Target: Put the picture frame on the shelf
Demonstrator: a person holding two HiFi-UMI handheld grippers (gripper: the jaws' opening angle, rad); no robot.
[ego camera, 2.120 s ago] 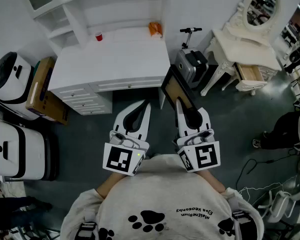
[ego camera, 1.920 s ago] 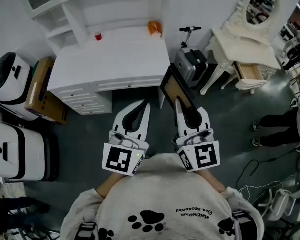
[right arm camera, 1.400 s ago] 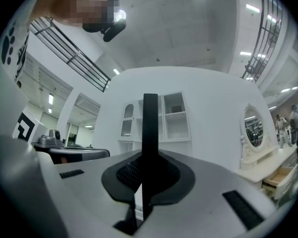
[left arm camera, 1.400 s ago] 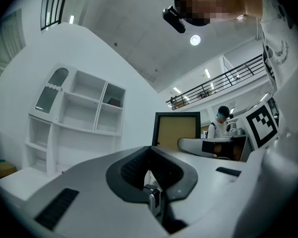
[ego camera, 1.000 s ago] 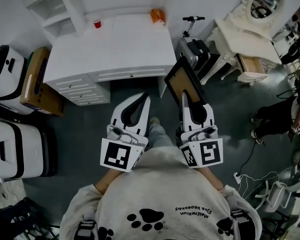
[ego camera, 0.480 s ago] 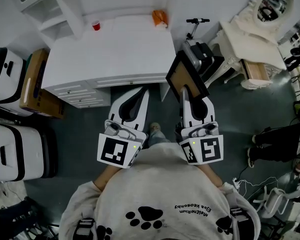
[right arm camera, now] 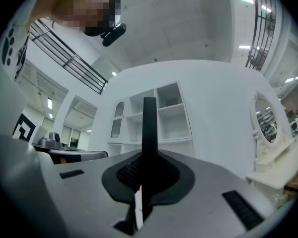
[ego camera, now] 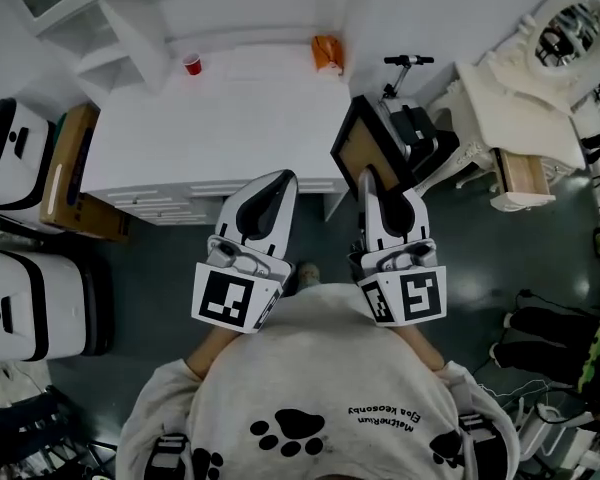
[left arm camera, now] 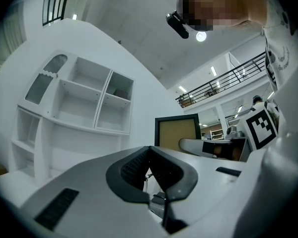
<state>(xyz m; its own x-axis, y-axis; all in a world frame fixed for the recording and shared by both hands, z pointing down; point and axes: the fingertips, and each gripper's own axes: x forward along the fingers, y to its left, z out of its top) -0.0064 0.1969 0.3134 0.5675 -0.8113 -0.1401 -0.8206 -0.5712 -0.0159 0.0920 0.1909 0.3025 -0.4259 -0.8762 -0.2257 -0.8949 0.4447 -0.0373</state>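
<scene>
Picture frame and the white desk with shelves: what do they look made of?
Picture frame: matte black border, likely wood or plastic, round a flat tan panel like cardboard or cork; can't tell whether it's glazed. Desk and shelves: uniform smooth white, probably painted or laminated board.

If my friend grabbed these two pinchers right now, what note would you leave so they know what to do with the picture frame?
Left gripper: jaws together, nothing in them.
Right gripper: shut on the picture frame by its lower edge. The frame stands upright in the air near the right front corner of the white desk.
Shelf: the white unit at the back of the desk. The frame is not on it yet.
Done: the frame is picked up and held.
Left: bring the frame over to the shelf, stand it in a compartment, then open the right jaws and pull back.
</scene>
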